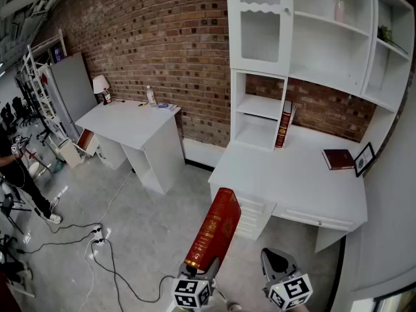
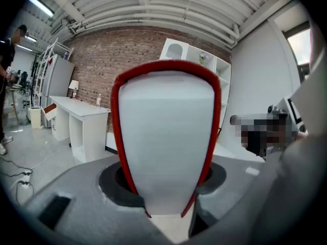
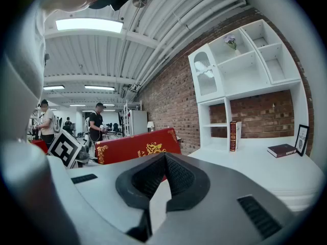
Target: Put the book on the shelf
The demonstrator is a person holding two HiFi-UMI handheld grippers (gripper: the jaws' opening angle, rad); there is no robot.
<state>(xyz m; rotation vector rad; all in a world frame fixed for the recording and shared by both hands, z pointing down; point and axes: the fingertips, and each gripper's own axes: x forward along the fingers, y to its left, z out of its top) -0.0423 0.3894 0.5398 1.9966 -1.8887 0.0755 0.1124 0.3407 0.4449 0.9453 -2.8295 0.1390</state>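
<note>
Forward and slightly downward, left tongs [image 1: 200, 277] clamp the red book [image 1: 214, 229]; right tongs [image 1: 275, 262] alongside, clenched empty.

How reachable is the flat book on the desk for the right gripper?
Probably reachable: the right gripper is empty, jaws shut, and the flat book lies uncovered on the desk, though well ahead.

bench [image 1: 286, 174]: carrying a dark red book [image 1: 338, 159] lying flat, a frame [image 1: 364, 159] leaning beside it, an upright book [image 1: 284, 127] standing against the shelf [image 1: 260, 106] | second bench [image 1: 130, 125]: bearing a lamp [image 1: 101, 85] and a bottle [image 1: 151, 95] | floor [image 1: 149, 220]: cables [image 1: 99, 240] trailing across it
</note>
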